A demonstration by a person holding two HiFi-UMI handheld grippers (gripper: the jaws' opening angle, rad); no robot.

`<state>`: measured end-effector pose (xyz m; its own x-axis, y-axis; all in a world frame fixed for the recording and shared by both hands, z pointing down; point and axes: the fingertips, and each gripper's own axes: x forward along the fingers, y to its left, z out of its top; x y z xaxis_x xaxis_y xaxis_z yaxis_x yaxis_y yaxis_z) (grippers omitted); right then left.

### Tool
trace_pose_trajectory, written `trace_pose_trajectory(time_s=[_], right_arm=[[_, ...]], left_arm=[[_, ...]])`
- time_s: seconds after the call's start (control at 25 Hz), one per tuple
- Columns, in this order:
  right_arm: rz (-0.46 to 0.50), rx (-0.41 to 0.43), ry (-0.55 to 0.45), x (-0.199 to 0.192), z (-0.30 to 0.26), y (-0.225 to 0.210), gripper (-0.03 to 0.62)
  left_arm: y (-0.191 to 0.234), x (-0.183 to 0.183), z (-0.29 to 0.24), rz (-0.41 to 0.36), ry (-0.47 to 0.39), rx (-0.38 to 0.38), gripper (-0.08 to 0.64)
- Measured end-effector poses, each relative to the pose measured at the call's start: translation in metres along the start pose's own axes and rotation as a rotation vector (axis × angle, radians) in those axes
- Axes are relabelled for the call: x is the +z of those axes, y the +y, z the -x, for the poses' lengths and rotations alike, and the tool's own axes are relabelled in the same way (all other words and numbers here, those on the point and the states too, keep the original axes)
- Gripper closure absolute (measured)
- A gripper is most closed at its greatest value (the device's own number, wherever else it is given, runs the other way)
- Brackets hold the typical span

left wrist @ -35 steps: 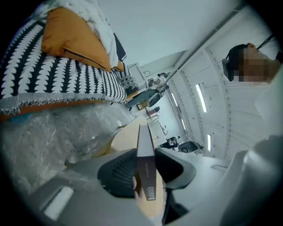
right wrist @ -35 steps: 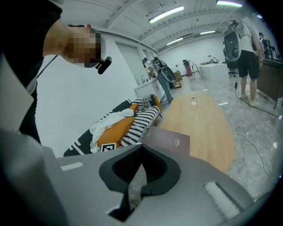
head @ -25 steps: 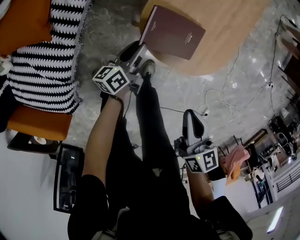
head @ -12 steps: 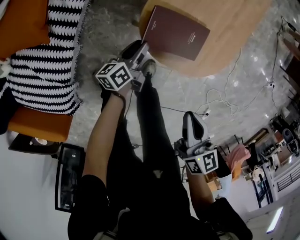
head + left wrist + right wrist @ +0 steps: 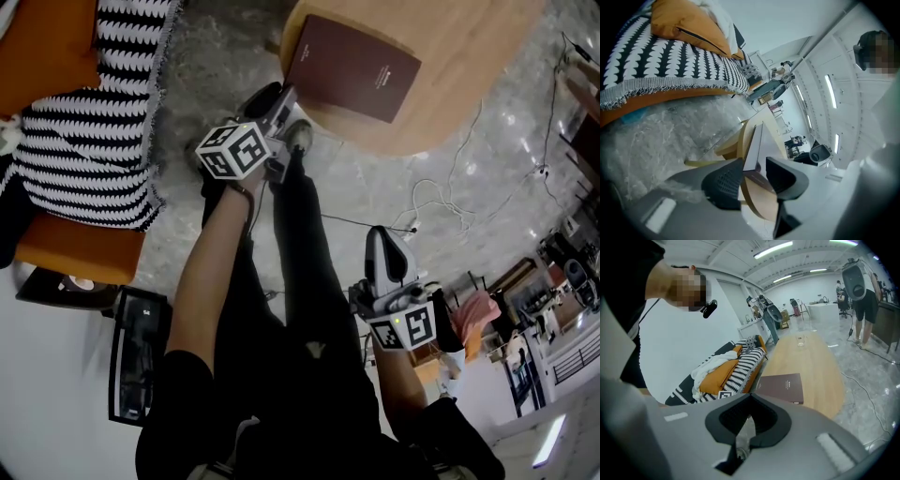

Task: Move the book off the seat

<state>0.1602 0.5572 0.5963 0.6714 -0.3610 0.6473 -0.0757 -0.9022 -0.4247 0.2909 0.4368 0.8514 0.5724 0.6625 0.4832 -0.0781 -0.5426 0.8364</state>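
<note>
**Head view, looking steeply down.** A maroon book (image 5: 352,67) lies flat on a light wooden tabletop (image 5: 469,66) at the top of the frame. It sits close to the tabletop's left rim and is off the seat. The seat is an orange sofa (image 5: 75,246) along the left edge, covered by a black-and-white patterned blanket (image 5: 94,122) with an orange cushion (image 5: 42,42) on it. The left gripper (image 5: 286,98) extends from the person's bare forearm up to the book's near left corner. Its marker cube (image 5: 234,150) faces the camera. The right gripper (image 5: 386,239) hangs at lower right over the grey marbled floor (image 5: 375,178), well apart from the book and the tabletop. White cables (image 5: 441,202) trail across the floor.

**Left gripper view.** The two dark jaws are closed down to the book's thickness, with the book's corner between them. One jaw lies against each side of the book, as far as can be seen. The pale page edge runs away from the jaws, and the tabletop's tan rim curves past just beside it. The sofa and blanket fill the upper left.

**Right gripper view.** The jaws are closed tip to tip with nothing between them. Beyond them the book lies on the long oval tabletop. The sofa stands to the tabletop's left, with a white cloth (image 5: 710,369) draped over the orange cushion.
</note>
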Motion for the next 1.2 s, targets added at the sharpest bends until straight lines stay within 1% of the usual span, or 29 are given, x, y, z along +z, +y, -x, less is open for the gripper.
trace_pose_trajectory(time_s=[0.12,0.32,0.48,0.56,0.72,0.84,0.92,1.08,1.2], right_arm=[[0.0,0.002,-0.005,0.0,0.002,0.002,0.584],[0.008,0.007,-0.014,0.001,0.009,0.009,0.584],[0.014,0.016,-0.031,0.005,0.016,0.019,0.584],[0.018,0.022,-0.045,0.011,0.02,0.024,0.584],[0.023,0.039,-0.091,0.025,0.027,0.036,0.584],[0.027,0.049,-0.123,0.037,0.038,0.045,0.584],[0.035,0.056,-0.154,0.045,0.044,0.051,0.584],[0.057,0.062,-0.207,0.055,0.07,0.069,0.584],[0.071,0.075,-0.252,0.069,0.092,0.088,0.584]], left_arm=[[-0.003,0.0,0.001,-0.017,0.002,0.004,0.39],[-0.01,0.008,0.013,-0.01,-0.021,0.013,0.393],[-0.018,0.02,0.033,-0.05,-0.04,0.048,0.484],[-0.028,0.031,0.043,-0.081,-0.054,0.06,0.548],[-0.062,0.059,0.069,-0.168,-0.097,0.054,0.554],[-0.089,0.073,0.093,-0.184,-0.134,0.046,0.554],[-0.109,0.083,0.107,-0.213,-0.153,0.038,0.554],[-0.158,0.087,0.148,-0.315,-0.178,0.03,0.554],[-0.201,0.094,0.185,-0.407,-0.217,0.036,0.554]])
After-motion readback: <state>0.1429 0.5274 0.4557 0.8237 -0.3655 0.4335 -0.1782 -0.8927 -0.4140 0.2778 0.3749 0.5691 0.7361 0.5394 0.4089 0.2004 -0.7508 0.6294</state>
